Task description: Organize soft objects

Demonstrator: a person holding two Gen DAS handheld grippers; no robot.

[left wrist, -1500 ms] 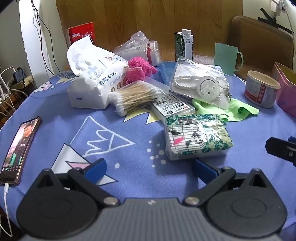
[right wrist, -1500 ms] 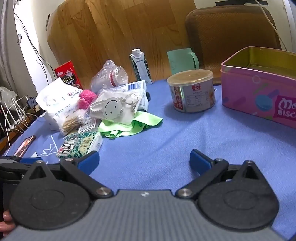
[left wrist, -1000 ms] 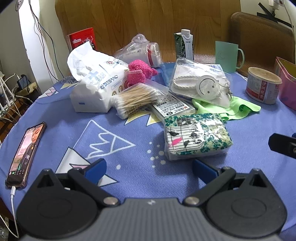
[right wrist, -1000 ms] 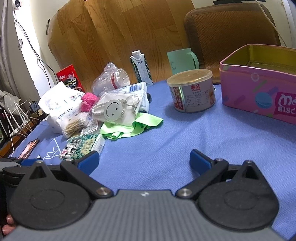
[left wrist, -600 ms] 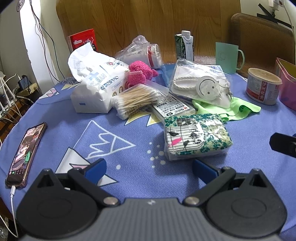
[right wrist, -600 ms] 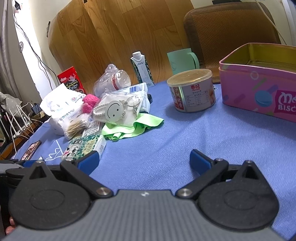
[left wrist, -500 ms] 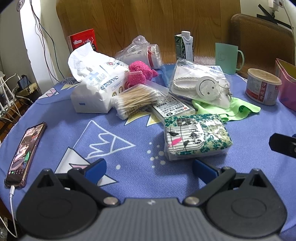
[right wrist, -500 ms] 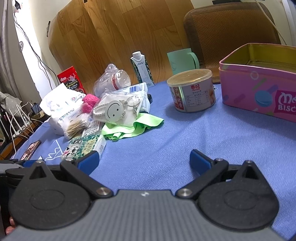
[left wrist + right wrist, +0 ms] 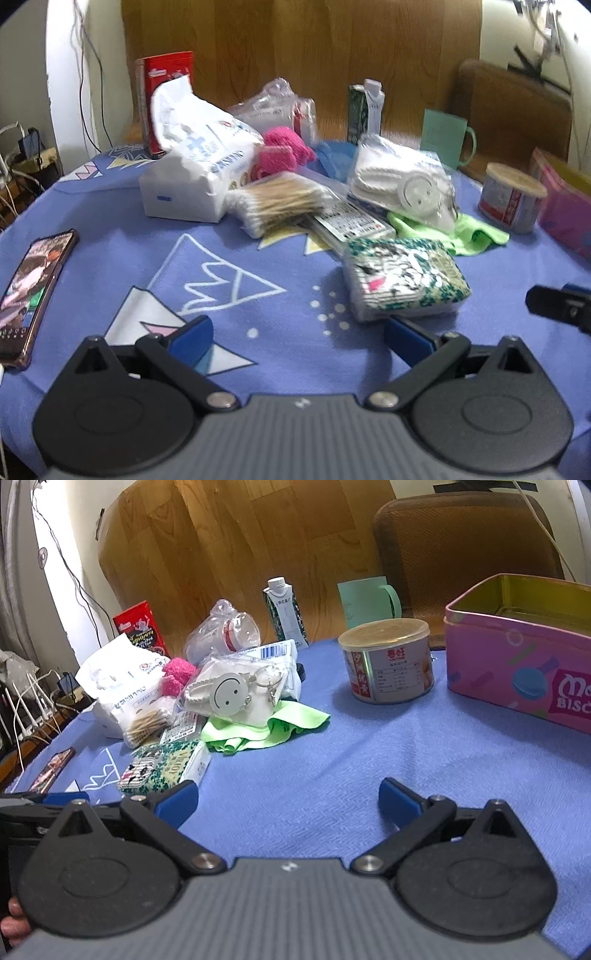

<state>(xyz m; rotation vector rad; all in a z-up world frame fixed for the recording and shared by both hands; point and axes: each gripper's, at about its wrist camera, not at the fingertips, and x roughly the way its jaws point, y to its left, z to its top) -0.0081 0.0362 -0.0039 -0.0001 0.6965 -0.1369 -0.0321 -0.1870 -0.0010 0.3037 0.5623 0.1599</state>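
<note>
Blue cloth covers the counter (image 9: 110,229). Your left tongs (image 9: 297,334) gape wide and empty; the tissue pack (image 9: 404,282) lies just ahead of their right finger, long axis crosswise. Right tongs (image 9: 288,801), also released, sit farther off.

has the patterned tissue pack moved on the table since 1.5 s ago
No. The patterned tissue pack lies in the same spot, just below the white printed box and left of the green cloth; only the camera shifted.
</note>
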